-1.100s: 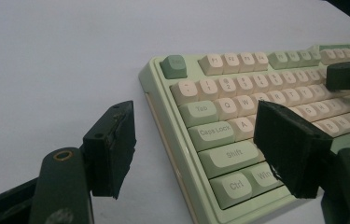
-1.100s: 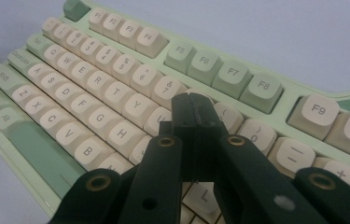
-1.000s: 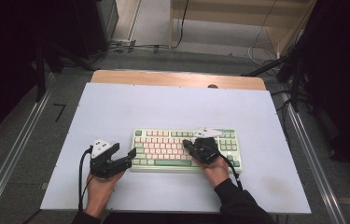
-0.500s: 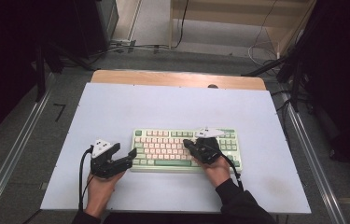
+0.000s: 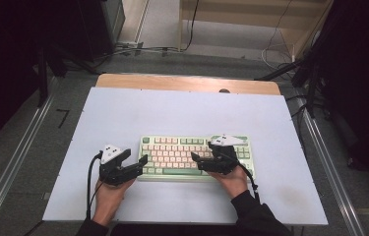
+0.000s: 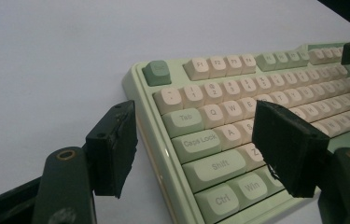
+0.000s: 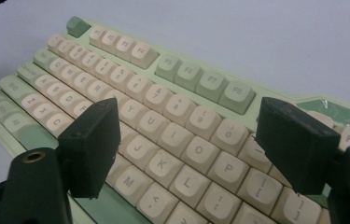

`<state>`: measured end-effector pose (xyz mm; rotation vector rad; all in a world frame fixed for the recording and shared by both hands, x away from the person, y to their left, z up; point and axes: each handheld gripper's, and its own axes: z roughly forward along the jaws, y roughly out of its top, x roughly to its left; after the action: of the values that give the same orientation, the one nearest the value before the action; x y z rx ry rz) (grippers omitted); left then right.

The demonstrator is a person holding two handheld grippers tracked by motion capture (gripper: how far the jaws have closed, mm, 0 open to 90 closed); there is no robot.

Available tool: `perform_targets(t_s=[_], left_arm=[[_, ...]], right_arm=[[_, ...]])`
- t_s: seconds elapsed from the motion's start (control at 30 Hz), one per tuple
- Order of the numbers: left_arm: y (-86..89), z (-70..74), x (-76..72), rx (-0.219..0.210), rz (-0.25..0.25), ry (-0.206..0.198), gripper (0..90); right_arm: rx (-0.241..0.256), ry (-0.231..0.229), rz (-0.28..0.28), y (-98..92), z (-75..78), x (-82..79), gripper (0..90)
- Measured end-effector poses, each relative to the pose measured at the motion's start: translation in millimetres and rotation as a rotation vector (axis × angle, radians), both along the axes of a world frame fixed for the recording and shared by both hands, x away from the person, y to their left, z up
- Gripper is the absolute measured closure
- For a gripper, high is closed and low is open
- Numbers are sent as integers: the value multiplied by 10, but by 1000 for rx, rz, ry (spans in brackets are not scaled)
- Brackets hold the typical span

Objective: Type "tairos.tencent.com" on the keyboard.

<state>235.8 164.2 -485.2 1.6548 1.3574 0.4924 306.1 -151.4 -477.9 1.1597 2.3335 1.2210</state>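
I see the keyboard (image 5: 195, 157) lying flat on the white table (image 5: 182, 113), near the front edge and slightly right of centre. Its long axis runs left to right across the table, parallel to the front edge. The function row faces away from me and the space-bar row faces the person; the Esc corner sits at far left.

I judge the keyboard to be a stiff, fairly heavy slab with a hard plastic case. The case will not flex, but the smooth sides may slip under a light pinch. The keycaps are the fragile part: they can pop off or depress, so I avoid clamping on them. I would take hold at the two short ends of the case, below the key rows.

The left gripper (image 5: 140, 164) has its jaws spread, straddling the near-left corner beside the Ctrl and Shift keys (image 6: 221, 165); I cannot tell whether either jaw touches the case. The right gripper (image 5: 198, 161) also has its jaws spread, hovering above the right half of the letter keys (image 7: 182, 154).
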Motion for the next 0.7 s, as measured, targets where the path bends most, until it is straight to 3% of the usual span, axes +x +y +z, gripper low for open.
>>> perform_targets(t_s=[0.3, 0.53, 0.7], left_arm=[[-156, 2, 97, 0, -38, -8, 430], [-310, 9, 199, -10, -98, -8, 726], [-462, 1, 276, 11, -148, -1, 861]], right_arm=[[11, -4, -50, -157, 5, -34, 201], [15, 2, -99, -291, 2, -79, 204], [16, -1, -117, -367, 1, -108, 205]])
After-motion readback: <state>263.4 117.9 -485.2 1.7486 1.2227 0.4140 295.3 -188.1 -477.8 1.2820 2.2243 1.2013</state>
